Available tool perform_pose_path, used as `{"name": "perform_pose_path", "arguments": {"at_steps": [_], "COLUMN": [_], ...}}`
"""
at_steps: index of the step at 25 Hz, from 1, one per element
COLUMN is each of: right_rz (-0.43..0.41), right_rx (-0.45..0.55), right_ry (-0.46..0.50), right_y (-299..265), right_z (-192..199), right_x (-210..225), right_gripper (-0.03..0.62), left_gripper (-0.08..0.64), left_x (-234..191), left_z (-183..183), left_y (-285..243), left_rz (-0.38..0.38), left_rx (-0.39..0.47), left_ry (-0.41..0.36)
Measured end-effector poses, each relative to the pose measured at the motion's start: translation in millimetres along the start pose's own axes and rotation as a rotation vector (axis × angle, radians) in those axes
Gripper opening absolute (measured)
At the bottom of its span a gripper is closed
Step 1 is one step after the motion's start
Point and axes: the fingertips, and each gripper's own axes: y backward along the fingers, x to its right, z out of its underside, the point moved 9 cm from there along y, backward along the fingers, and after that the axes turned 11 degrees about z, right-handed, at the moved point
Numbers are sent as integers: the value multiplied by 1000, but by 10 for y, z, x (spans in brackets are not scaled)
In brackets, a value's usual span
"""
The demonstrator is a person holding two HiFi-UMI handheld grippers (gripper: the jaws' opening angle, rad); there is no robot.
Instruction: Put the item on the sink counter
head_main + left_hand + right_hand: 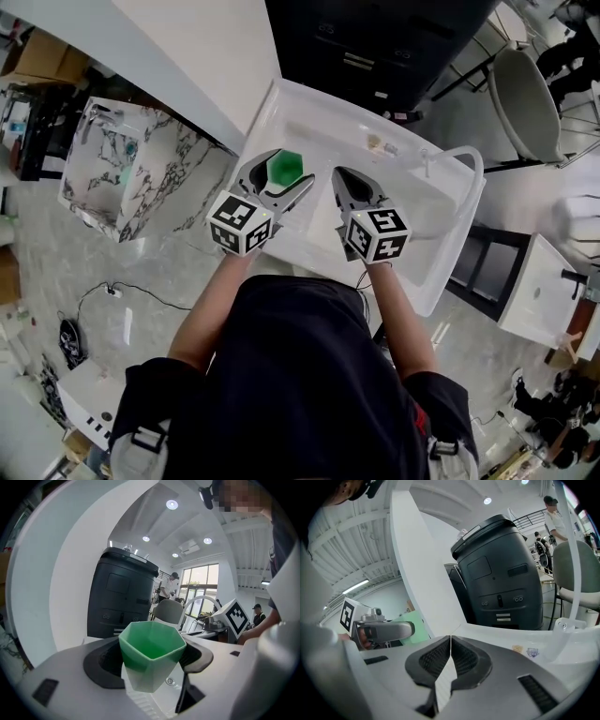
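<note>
A green faceted cup (151,653) stands upright between the jaws of my left gripper (152,660), which is shut on it. In the head view the cup (285,168) hangs over the near left part of the white sink unit (281,103). My right gripper (349,189) sits just right of it, over the sink's front counter, with its jaws shut and nothing between them (450,660). From the right gripper view the cup (410,631) shows at the left, behind the left gripper's finger.
A white arched faucet (461,161) rises at the sink's right end. A tall black cabinet (375,42) stands behind the sink. A marble-patterned block (141,169) is at the left, a chair (525,98) at the right, another white basin (539,291) lower right.
</note>
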Motion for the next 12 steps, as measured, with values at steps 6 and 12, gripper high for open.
{"name": "perform_pose_path", "arguments": {"at_steps": [6, 12], "right_rz": [45, 89], "right_rx": [-3, -7], "right_ry": [-26, -49], "right_y": [-70, -168], "right_z": [-25, -35], "right_x": [70, 90], "right_gripper": [35, 35], "left_gripper": [330, 330], "left_x": [-132, -286], "left_z": [-92, -126], "left_y": [-138, -219], "left_rz": [32, 63], "left_rx": [-6, 14], "left_ry": [-10, -45]}}
